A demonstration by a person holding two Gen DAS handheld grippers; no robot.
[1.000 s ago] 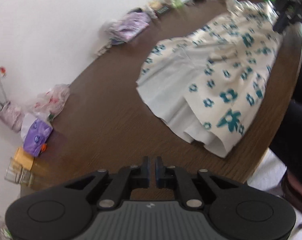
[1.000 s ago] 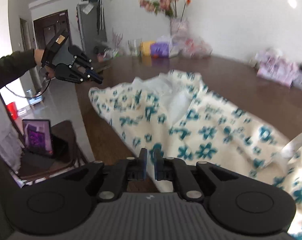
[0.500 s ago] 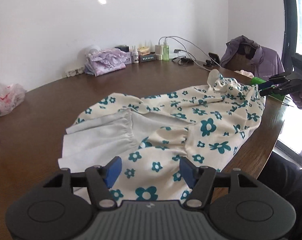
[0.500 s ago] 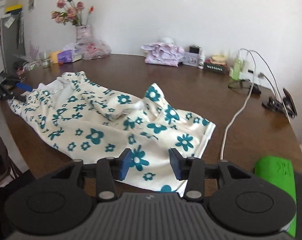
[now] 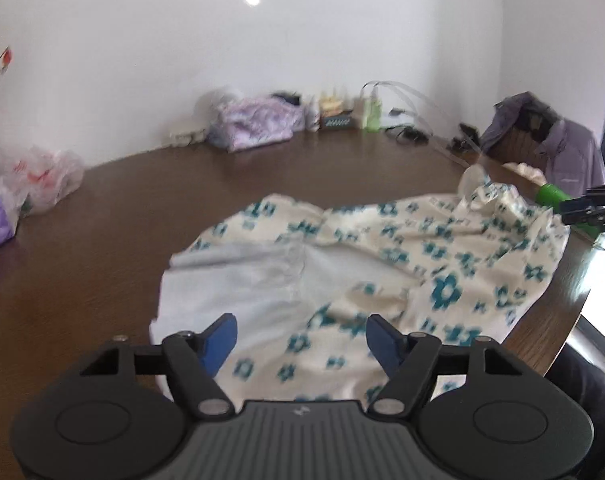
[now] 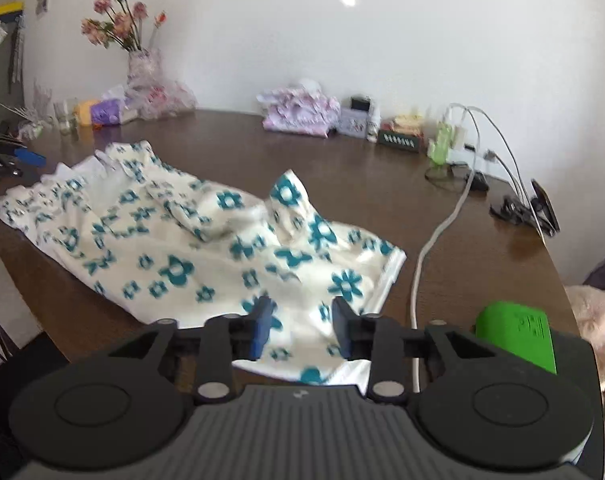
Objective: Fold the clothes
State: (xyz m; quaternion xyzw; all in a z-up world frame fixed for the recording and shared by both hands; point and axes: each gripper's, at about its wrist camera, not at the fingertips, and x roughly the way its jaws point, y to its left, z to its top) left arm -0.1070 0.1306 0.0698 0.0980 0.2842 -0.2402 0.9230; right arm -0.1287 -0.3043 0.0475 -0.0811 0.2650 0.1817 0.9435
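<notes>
A cream dress with teal flowers (image 5: pixel 382 272) lies rumpled on the brown table (image 5: pixel 102 240), its white lining turned up at the near left. My left gripper (image 5: pixel 301 340) is open and empty just above the dress's near hem. In the right wrist view the dress (image 6: pixel 190 240) spreads across the table front. My right gripper (image 6: pixel 301 324) is open and empty over its near corner. The left gripper shows at the far left there (image 6: pixel 6 158), and the right gripper at the far right of the left wrist view (image 5: pixel 590 210).
Folded lilac clothes (image 6: pixel 298 114), small bottles and a charger with white cables (image 6: pixel 442 232) line the back wall. A vase of flowers (image 6: pixel 140 64) and plastic bags (image 5: pixel 34 180) stand at the back left. A green object (image 6: pixel 514 336) lies beside my right gripper. A purple jacket hangs on a chair (image 5: pixel 550 144).
Both grippers went from shut to open over the last second. Both swung round and now face the dress from opposite ends, closer to its hems.
</notes>
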